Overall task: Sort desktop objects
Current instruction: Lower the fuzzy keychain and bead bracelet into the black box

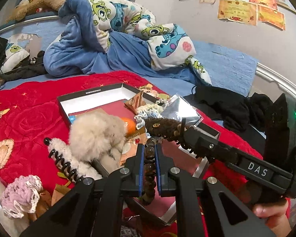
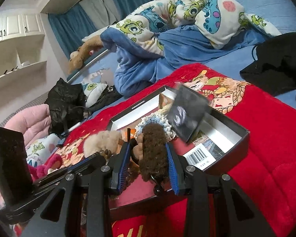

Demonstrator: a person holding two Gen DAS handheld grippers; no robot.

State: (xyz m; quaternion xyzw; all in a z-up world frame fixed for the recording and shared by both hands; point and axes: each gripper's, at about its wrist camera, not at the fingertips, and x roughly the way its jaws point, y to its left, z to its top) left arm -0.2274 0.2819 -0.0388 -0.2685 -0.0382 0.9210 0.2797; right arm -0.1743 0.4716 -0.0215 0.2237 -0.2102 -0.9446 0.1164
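The item in hand is a string of dark wooden beads. It is clamped between the blue pads of the left hand-held gripper at lower centre of the left wrist view and hangs down between the fingers. A brown fuzzy piece is gripped by the right hand-held gripper, whose pads press on both its flanks at lower centre of the right wrist view. The same fuzzy piece appears at centre right of the left view, with the right tool reaching in from the lower right; whether beads and fuzzy piece are joined cannot be told.

Both items are held over the shallow black box with white inner walls, which lies on the red blanket on the bed. The box already contains a crocheted blue-and-white piece, an orange and a beige pompom.

Judgement: the placing step is under way, with both items carried to the box. The next move calls for lowering each onto a free patch of the box floor and parting the jaws, keeping the beads clear of the coiled black cord at lower left.

Both tools point forward and moderately downward. A hand grips the right tool's handle at lower right.
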